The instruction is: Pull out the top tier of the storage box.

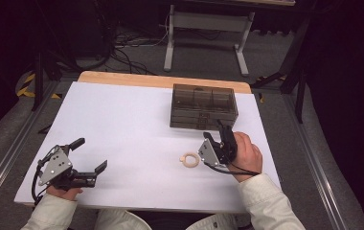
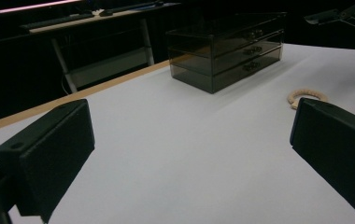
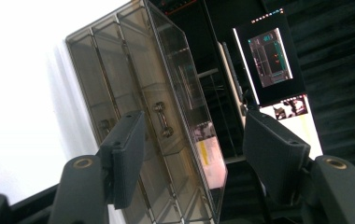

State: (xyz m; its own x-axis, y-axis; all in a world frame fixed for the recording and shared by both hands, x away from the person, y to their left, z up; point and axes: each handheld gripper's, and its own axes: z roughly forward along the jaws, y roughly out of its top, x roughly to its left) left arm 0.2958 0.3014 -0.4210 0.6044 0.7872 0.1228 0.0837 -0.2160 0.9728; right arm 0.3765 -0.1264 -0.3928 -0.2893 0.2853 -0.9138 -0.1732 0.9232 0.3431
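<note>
A smoky transparent drawer box (image 1: 203, 106) with three drawers stands at the back right of the white table. A pale wooden ring (image 1: 189, 160) lies flat in front of it. My right gripper (image 1: 213, 129), rolled onto its side, is close to the box front with its jaws apart. In the right gripper view the box (image 3: 133, 93) fills the left half, and a small metal drawer handle (image 3: 163, 119) shows between the jaws of my right gripper (image 3: 194, 140), which touch nothing. My left gripper (image 1: 92, 153) rests open and empty at the front left. In the left gripper view, the ring (image 2: 306, 96) lies to the right.
The white table sheet (image 1: 122, 124) spreads wide between both hands. A wooden table edge (image 1: 122, 78) runs along the back. Beyond it a white desk frame (image 1: 204, 28) stands on the floor among cables. A lit monitor (image 3: 271, 56) shows behind the box.
</note>
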